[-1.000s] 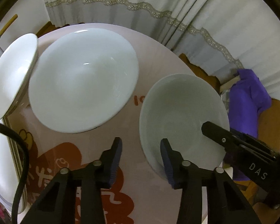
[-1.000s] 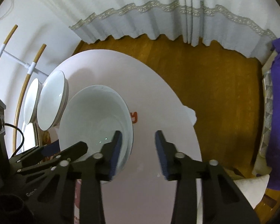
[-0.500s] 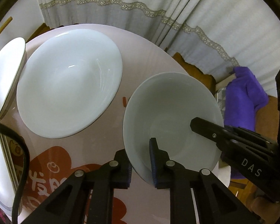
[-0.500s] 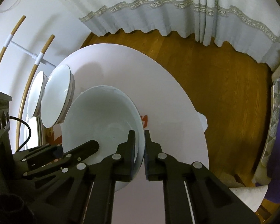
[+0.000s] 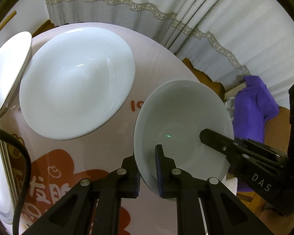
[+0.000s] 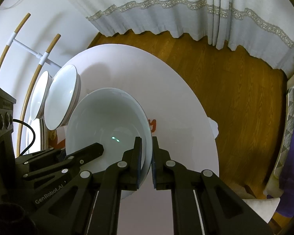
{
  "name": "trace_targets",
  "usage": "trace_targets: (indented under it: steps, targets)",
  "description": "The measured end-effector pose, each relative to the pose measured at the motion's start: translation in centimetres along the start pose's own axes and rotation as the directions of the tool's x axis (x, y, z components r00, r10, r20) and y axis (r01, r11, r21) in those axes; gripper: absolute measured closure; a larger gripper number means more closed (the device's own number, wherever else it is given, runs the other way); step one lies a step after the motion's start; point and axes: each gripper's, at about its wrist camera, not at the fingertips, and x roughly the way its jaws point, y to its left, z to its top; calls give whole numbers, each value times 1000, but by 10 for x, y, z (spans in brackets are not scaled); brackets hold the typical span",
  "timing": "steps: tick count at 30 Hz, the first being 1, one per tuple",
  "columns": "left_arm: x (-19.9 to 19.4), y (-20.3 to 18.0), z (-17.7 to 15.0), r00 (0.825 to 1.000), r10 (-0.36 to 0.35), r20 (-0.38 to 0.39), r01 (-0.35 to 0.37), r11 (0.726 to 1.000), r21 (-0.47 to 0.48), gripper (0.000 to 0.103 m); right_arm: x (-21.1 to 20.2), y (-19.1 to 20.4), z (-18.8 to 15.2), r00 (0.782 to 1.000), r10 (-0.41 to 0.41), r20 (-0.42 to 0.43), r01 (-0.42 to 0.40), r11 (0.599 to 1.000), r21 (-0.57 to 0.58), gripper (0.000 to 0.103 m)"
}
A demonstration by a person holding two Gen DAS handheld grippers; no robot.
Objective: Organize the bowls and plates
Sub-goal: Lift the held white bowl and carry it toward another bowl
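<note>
Both claws pinch the same small white bowl (image 5: 183, 125) by opposite sides of its rim. In the left wrist view the left claw (image 5: 148, 168) grips the near-left rim, one finger outside the wall and the other inside the bowl, the pads pressed against the porcelain. In the right wrist view the right claw (image 6: 146, 156) clamps the right rim of that bowl (image 6: 105, 121) the same way, with the rim edge caught between its two pads. Each claw shows in the other's camera: the right claw (image 5: 245, 156) reaches over the bowl's far-right rim in the left wrist view, and the left claw (image 6: 72, 156) comes in from the lower left in the right wrist view. The bowl sits over the round pale tabletop (image 5: 162, 58), near its right-hand edge; whether its base touches the surface cannot be told. To its left, apart from it, a large wide white bowl (image 5: 76, 84) rests on the tabletop. Further left, white plates (image 5: 5, 72) stand on edge, leaning close together, and the right wrist view shows two of them (image 6: 62, 98) side by side just beyond the held bowl. A red cartoon print (image 5: 54, 176) with characters covers the near part of the tabletop. Behind hang grey curtains (image 5: 147, 5) with a lace band, and a purple cloth (image 5: 254, 101) lies off to the right above the wooden floor (image 6: 235, 90).
</note>
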Motion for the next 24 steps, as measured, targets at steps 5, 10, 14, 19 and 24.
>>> trace_targets:
  steps: [5, 10, 14, 19, 24]
  targets:
    - [-6, -3, -1, 1000, 5, -5, -5, 1000, 4, 95, -2, 4, -6, 1000, 9, 2, -9, 1000, -4, 95]
    - [-16, -3, -3, 1000, -2, -8, 2, 1000, 14, 94, -8, 9, -10, 1000, 18, 3, -18, 1000, -12, 95]
    - [-31, -6, -3, 1000, -14, 2, 14, 1000, 26, 94, -18, 17, -13, 1000, 15, 13, -14, 999, -29, 95]
    - [-59, -3, -2, 999, -40, 36, 39, 999, 35, 95, -42, 34, -10, 999, 9, 43, -7, 998, -55, 95]
    - [-92, 17, 0, 994, -56, 91, 54, 998, 27, 95, -62, 63, -1, 997, 5, 81, 3, 995, -96, 95]
